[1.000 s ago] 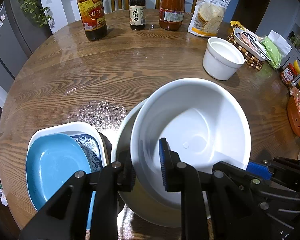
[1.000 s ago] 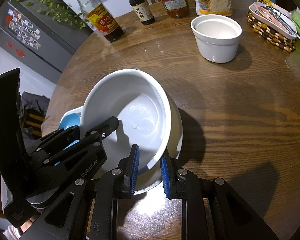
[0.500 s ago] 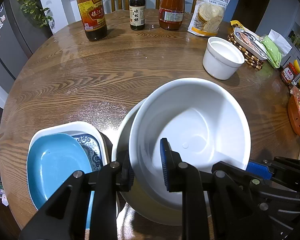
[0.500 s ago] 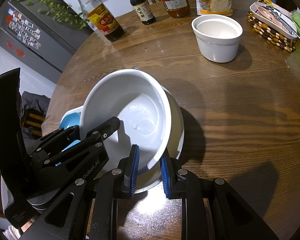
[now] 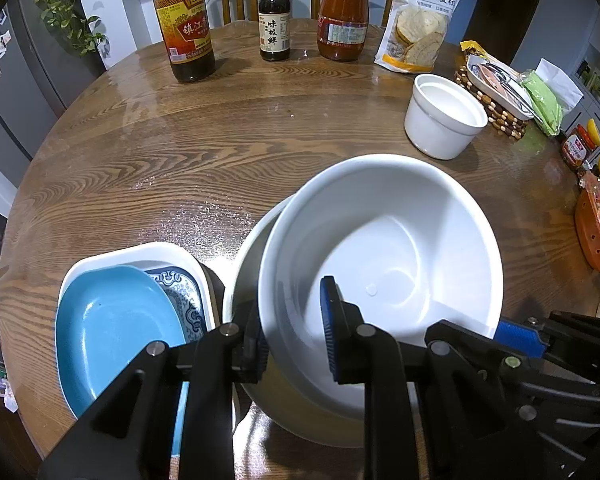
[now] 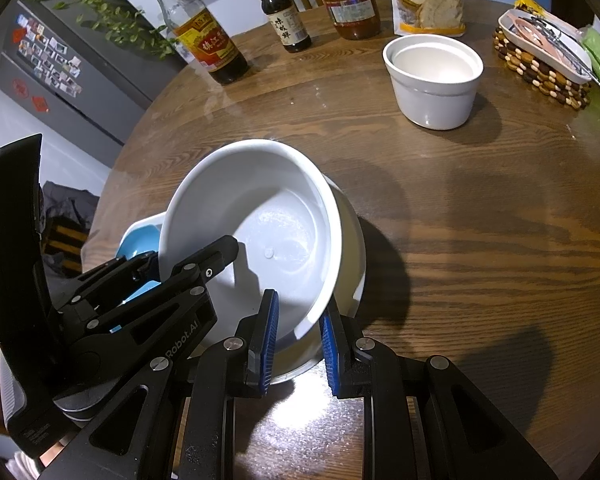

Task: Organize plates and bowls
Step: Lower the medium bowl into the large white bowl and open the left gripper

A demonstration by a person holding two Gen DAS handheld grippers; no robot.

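Here my left claw [image 5: 292, 336] and right claw [image 6: 298, 328] each pinch the rim of the deep white ceramic bowl [image 5: 384, 276], holding it tilted over a wider white bowl [image 6: 350, 240] on the round wooden counter [image 5: 180, 152], presumably so it nests there; blue plate [image 5: 112, 320] sits beside.

Wide bare stretch of the round wooden table [image 5: 148, 152] lies open through the middle. Along the far edge three sauce bottles [image 5: 274, 12] and a printed flour bag [image 5: 418, 20] form a line. The small white ceramic cup [image 6: 436, 80] stands alone on the right, with clear wood around it. Near left, the stacked blue and white rectangular plates [image 5: 112, 320] sit just beside the big white bowl [image 5: 388, 264], with only a narrow gap between.
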